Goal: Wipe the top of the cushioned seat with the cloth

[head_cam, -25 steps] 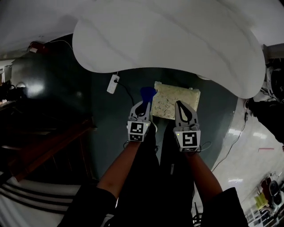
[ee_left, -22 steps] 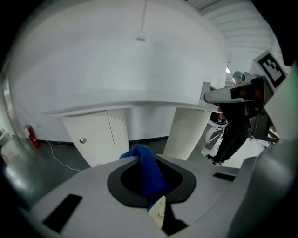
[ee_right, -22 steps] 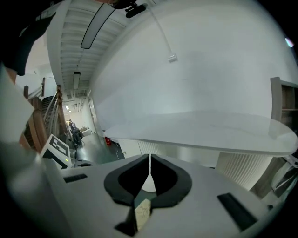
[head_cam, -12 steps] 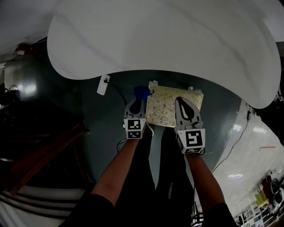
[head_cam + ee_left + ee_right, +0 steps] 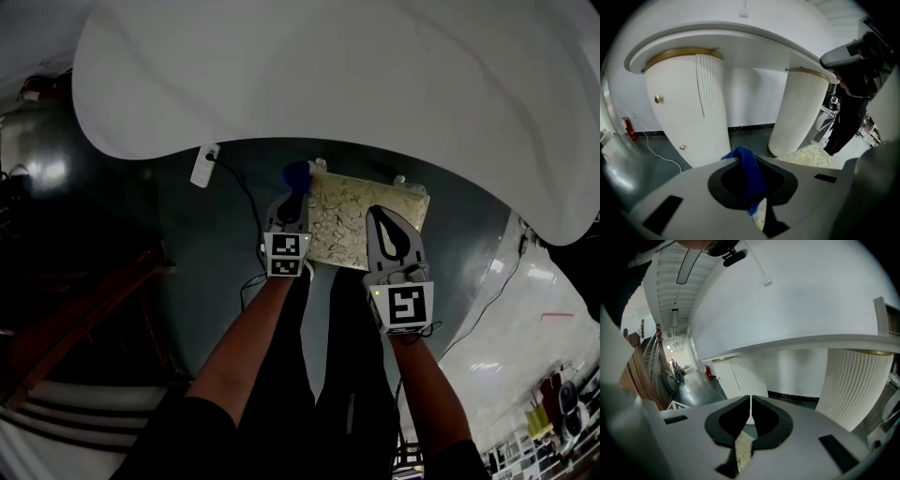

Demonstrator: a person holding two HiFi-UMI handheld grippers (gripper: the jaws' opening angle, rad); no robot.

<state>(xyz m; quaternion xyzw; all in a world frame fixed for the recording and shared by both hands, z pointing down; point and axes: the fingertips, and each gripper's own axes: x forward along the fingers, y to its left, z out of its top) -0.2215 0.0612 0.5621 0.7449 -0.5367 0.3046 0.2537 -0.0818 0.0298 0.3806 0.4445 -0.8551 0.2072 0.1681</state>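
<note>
A square cushioned seat (image 5: 364, 217) with a pale, patterned top stands on the dark floor just under the white table's edge. A blue cloth (image 5: 296, 175) hangs from my left gripper (image 5: 291, 203), which is shut on it at the seat's left edge; in the left gripper view the blue cloth (image 5: 749, 176) is pinched between the jaws, with the seat (image 5: 813, 155) to the right. My right gripper (image 5: 389, 228) is shut and empty, held over the seat's near right part; the seat's top (image 5: 743, 450) shows below its jaws.
A big white curved tabletop (image 5: 337, 84) overhangs the far side, resting on fluted white pedestals (image 5: 798, 112). A white power strip (image 5: 202, 165) with a cable lies on the dark floor at left. Wooden stair rails (image 5: 75, 319) lie at left. A dark-clothed person (image 5: 853, 103) stands at right.
My view has shifted forward, so the seat sits closer under the table edge. The left gripper with the cloth has moved up along the seat's left edge. The right gripper stays over the seat.
</note>
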